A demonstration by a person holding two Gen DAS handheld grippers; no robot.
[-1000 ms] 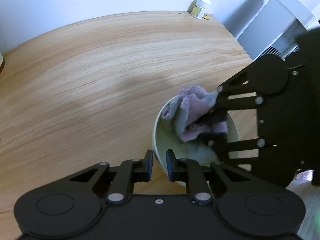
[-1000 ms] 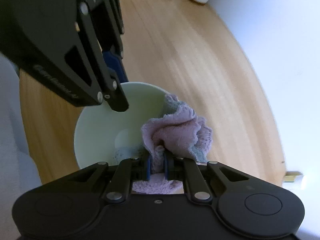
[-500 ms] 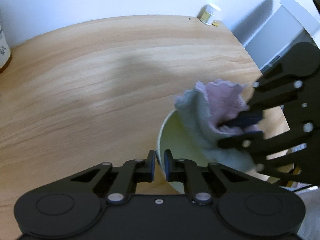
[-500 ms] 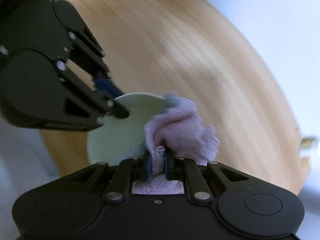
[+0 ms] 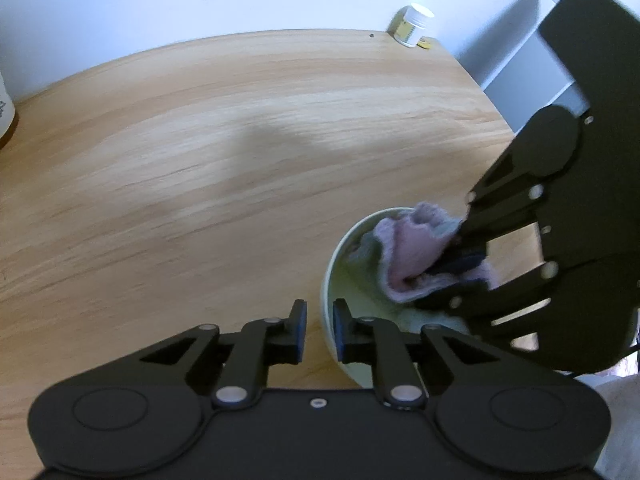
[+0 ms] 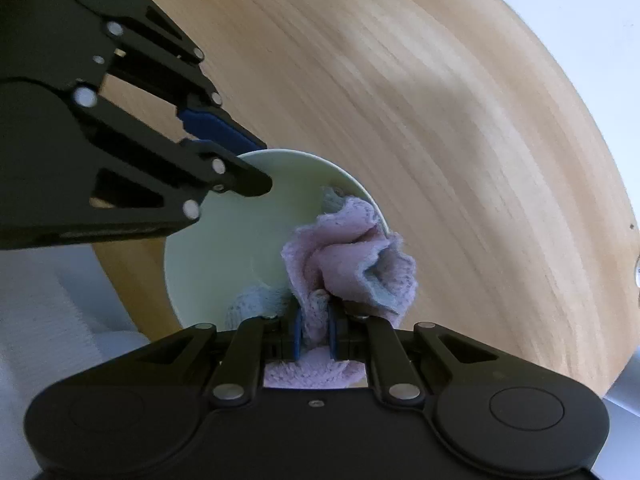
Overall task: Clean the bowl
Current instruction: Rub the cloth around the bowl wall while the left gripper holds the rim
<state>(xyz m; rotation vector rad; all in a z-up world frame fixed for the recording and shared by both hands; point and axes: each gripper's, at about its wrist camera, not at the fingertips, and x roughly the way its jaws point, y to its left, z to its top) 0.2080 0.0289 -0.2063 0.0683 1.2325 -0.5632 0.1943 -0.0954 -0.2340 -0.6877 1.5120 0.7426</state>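
Note:
A pale green bowl (image 5: 344, 280) sits tilted at the near right edge of the wooden table (image 5: 200, 160). My left gripper (image 5: 319, 320) straddles its near rim, one pad outside and one inside. Its jaws are opening slightly with the rim still gripped between them. My right gripper (image 6: 314, 320) points down into the bowl (image 6: 224, 248), shut on a bunched pink and blue cloth (image 6: 348, 248). The cloth (image 5: 408, 248) presses on the bowl's inner wall by the far rim. In the right wrist view the left gripper (image 6: 260, 164) reaches in from the upper left.
A small white-capped jar (image 5: 412, 30) stands at the table's far corner by the wall. Part of another container (image 5: 6, 120) shows at the left edge. A grey-white unit (image 5: 520, 80) stands beyond the table's right side. Pale fabric (image 6: 40, 320) lies below the table edge.
The right gripper has rolled and swept the cloth round inside the bowl, lifting it over the rim and pressing it back in. The left gripper has kept its hold on the rim.

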